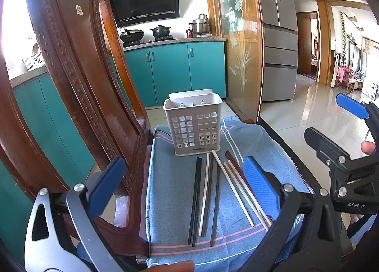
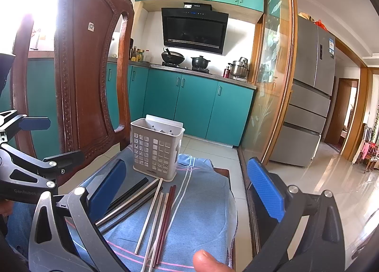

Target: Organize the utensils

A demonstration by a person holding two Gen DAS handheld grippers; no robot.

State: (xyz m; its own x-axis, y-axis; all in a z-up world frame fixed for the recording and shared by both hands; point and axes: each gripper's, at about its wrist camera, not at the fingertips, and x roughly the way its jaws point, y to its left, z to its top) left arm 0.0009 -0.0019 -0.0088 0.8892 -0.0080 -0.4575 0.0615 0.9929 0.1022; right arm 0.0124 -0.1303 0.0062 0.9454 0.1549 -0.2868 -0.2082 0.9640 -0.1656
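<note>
**Chopsticks loose on the cloth, holder empty, both grippers wide and unladen**

The chopsticks (image 1: pixel 213 191) lie flat in a loose fan on a blue cloth (image 1: pixel 170 201) spread over the seat of a carved wooden chair (image 1: pixel 71 63). Colours are mixed: black sticks to the left, white and cream ones crossing toward the right, dark red ones at the right edge. Several overlap, and their far ends point at, and come close to, the foot of the perforated grey utensil holder (image 1: pixel 193 127), which stands upright at the far end of the cloth. No stick can be seen inside it, though the interior is only partly visible.

Judged step: pick up a first stick or pair for the holder. Recommended practice: take an outlying stick rather than one from the crossed bundle, close on it near mid-length so that it stays level, then tip it upright before lowering it into a compartment. The holder looks light and could topple if struck on its rim.

The left gripper (image 1: pixel 187 189) is spread wide and holds nothing; the chopsticks lie between and below its blue pads. The right gripper (image 2: pixel 189 193) is likewise spread wide and holds nothing, with the white and red sticks directly below its gap and the holder beyond.
</note>
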